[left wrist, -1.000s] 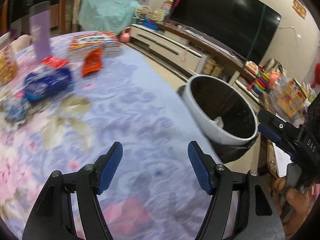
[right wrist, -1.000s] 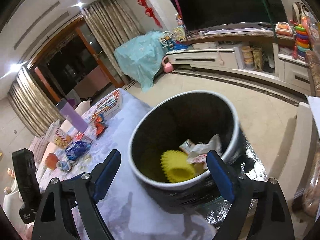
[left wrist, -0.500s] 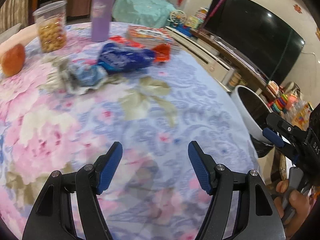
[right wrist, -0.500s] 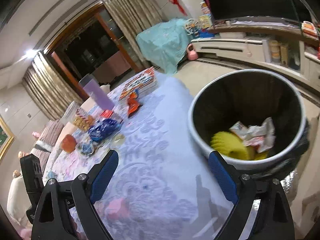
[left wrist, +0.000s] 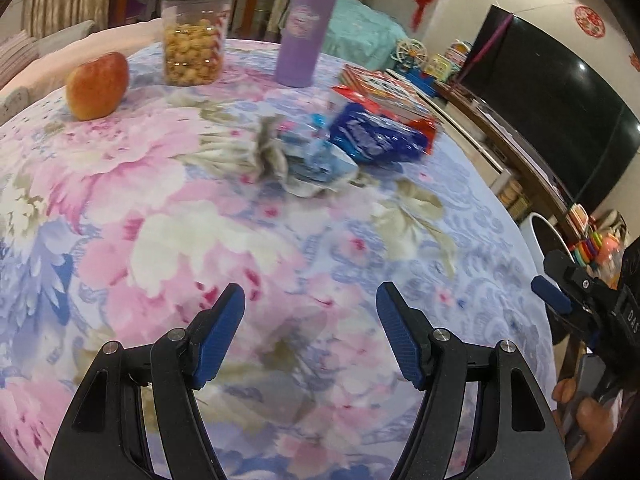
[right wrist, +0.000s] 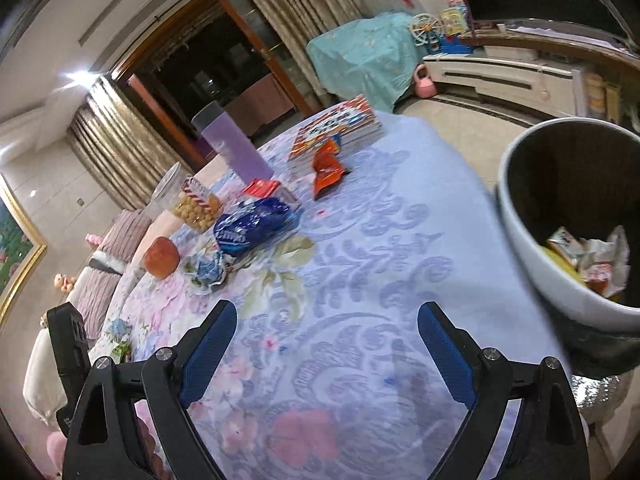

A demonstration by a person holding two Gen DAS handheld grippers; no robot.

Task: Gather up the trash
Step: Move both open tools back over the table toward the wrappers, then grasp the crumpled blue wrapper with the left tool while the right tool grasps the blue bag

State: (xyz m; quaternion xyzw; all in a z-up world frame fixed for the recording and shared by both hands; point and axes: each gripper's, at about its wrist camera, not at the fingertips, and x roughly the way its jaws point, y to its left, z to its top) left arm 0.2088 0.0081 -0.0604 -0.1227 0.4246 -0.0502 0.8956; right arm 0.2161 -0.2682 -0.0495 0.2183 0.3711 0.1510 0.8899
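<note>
Both claws are standing apart and empty: left claw (left wrist: 310, 334), right claw (right wrist: 322, 350). The crumpled wrapper (left wrist: 308, 160) is lying ahead of the left claw on the bench (left wrist: 168, 216), nearer that hand. Beyond are lying one blue packet (left wrist: 376, 140) and one orange packet (right wrist: 326, 170). One bin (right wrist: 520, 248) is standing rightward.

The tablecloth (left wrist: 168, 208) is all pink, white and lilac-blue flowers. On it sit a red-orange apple (left wrist: 97, 85), a purple cup (left wrist: 304, 36), a dark blue wrapper (left wrist: 378, 140) and an orange packet (right wrist: 327, 168). The bin (right wrist: 532, 256) is pale grey outside, black within.
</note>
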